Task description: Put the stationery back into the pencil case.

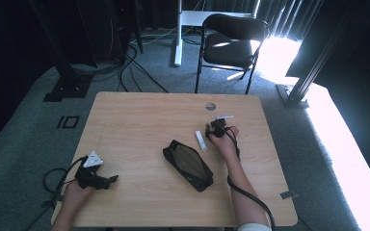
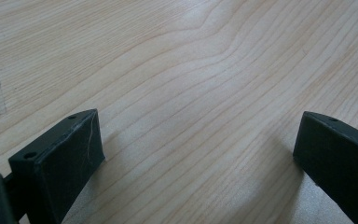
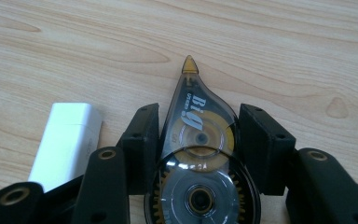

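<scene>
**Correction-tape dispenser between the right jaws: risks and blind spots**

The landmark throughout is the black pouch (image 1: pixel 188 165), which lies open near the middle of the desk (image 1: pixel 139 125).

Nearest the person, left of the pouch and well apart from it, the left gripper (image 1: pixel 112 179) rests low over the desk near the front edge. Its jaws stand wide open with bare wood between them and hold nothing.

Beyond the pouch and to its right, the right gripper (image 3: pixel 198 144) has the correction-tape dispenser (image 3: pixel 199 140) between its jaws. The jaws are about half open and bracket the dispenser's body. The left jaw appears to touch the casing; on the right side a thin gap may remain, so a firm grip cannot be confirmed. The dispenser lies flat on the desk, its tip pointing away from the gripper. A white eraser-like block (image 3: pixel 67 140) lies just beside the left jaw.

Risks, as a judgement:
- The casing is smooth and tapered. If the jaws press on the taper, the dispenser may squirt forward out of the grip.
- The left jaw may catch the white block and drag it along.

Hard to make out:
- The rear of the dispenser is cut off at the lower edge of the right gripper view.
- The pouch's contents are too dark to read.
- In the high view the dispenser is hidden behind the hand.
</scene>
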A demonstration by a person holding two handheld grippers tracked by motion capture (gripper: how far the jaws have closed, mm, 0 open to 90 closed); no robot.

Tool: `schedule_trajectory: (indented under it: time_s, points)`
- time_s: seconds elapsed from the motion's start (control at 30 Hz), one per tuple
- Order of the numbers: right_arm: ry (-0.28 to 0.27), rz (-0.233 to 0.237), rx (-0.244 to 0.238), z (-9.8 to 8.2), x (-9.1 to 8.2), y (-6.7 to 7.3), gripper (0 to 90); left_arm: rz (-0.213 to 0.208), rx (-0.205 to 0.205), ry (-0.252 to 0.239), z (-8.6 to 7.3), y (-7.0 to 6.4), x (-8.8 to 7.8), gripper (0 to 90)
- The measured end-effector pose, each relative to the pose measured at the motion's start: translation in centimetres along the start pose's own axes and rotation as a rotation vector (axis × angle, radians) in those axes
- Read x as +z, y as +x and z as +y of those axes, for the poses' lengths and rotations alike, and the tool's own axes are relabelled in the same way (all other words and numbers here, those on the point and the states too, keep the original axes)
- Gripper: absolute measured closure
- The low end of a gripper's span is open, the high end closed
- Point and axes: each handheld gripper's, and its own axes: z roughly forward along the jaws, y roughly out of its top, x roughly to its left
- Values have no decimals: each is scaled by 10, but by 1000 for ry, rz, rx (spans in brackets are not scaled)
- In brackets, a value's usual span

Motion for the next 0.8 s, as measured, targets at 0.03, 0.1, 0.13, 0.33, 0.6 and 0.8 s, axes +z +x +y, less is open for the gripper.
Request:
schedule_trajectory:
  time_s: [0.03,0.1,0.13,0.33,0.6,0.8]
  points:
    - [0,0,0,0,0,0,495,0,0,0,0,0,0,16]
    - [0,2,3,1,-2,0,498,0,0,0,0,0,0,16]
    - [-4,11,15,2,-5,-1,499,0,0,0,0,0,0,16]
    - [-12,25,10,6,-16,-3,501,0,-1,0,0,0,0,16]
    - [-36,46,9,10,-35,-4,503,0,0,0,0,0,0,16]
    - [-47,58,-10,12,-58,-1,503,0,0,0,0,0,0,16]
